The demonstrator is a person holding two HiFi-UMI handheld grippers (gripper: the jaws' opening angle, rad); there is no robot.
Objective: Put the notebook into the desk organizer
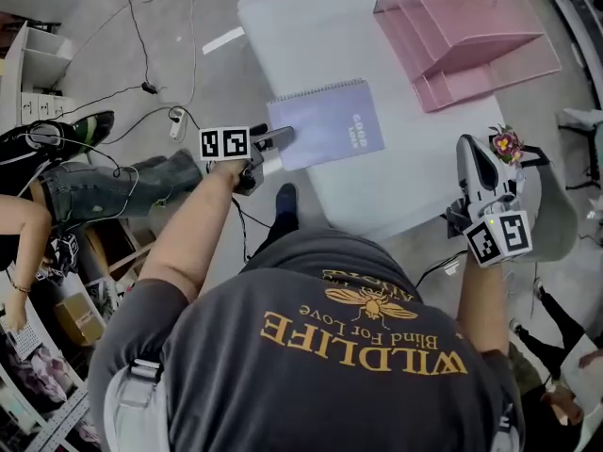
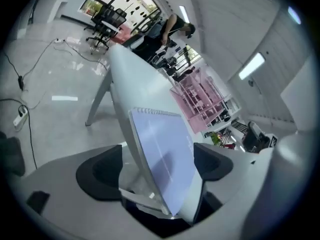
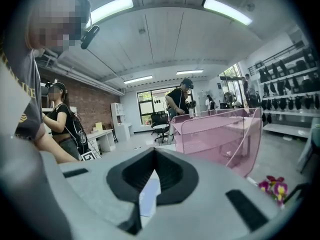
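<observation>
Here, notebook [image 2: 162, 143] between left tongs [image 2: 156, 167].

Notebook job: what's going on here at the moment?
A person works two handheld grippers. The left gripper has its jaws apart around the near corner of the purple notebook, which lies flat on the white table. The right gripper is shut and empty, off the table's right edge. The pink organizer stands at the far end, without the notebook.
</observation>
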